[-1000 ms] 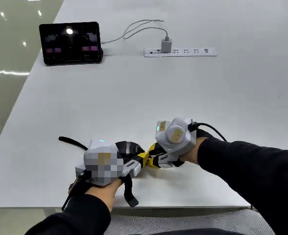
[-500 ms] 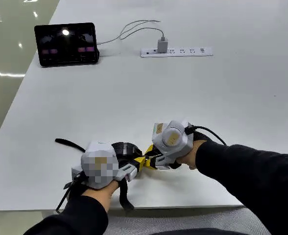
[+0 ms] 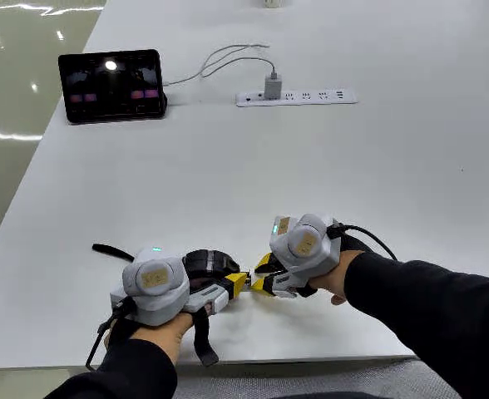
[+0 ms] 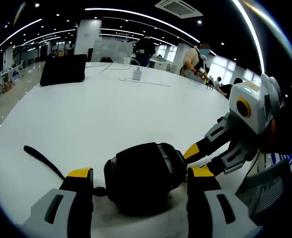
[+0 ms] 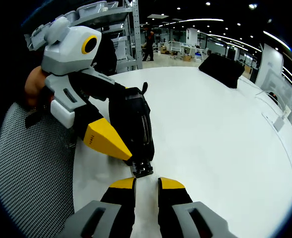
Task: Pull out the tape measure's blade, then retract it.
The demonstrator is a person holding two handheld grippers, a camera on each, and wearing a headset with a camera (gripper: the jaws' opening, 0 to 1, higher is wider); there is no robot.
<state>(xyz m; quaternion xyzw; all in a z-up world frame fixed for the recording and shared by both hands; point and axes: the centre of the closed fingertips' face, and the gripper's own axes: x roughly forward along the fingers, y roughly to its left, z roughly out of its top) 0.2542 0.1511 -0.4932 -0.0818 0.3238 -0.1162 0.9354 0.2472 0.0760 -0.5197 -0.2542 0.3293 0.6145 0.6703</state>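
Observation:
A black tape measure (image 3: 208, 263) lies on the white table (image 3: 328, 183) near its front edge, with its black strap (image 3: 110, 250) trailing left. My left gripper (image 3: 228, 285) is shut on the case. In the left gripper view the case (image 4: 143, 166) fills the space between the yellow-tipped fingers (image 4: 79, 179). My right gripper (image 3: 259, 274) meets it from the right, a small gap apart. In the right gripper view the blade's end hook (image 5: 142, 169) sits at the tips of my right gripper (image 5: 147, 184), whose jaws stand nearly together around it. Hardly any blade shows outside the case (image 5: 136, 116).
A dark tablet (image 3: 111, 85) stands at the far left of the table. A white power strip (image 3: 298, 97) with a plugged charger and cable lies at the back. The table's front edge runs just below the grippers, and a mesh chair seat (image 5: 32, 173) is beyond it.
The head camera has tilted and shifted. The two grippers, overlapping a second ago, now stand slightly apart, the right one a little further right.

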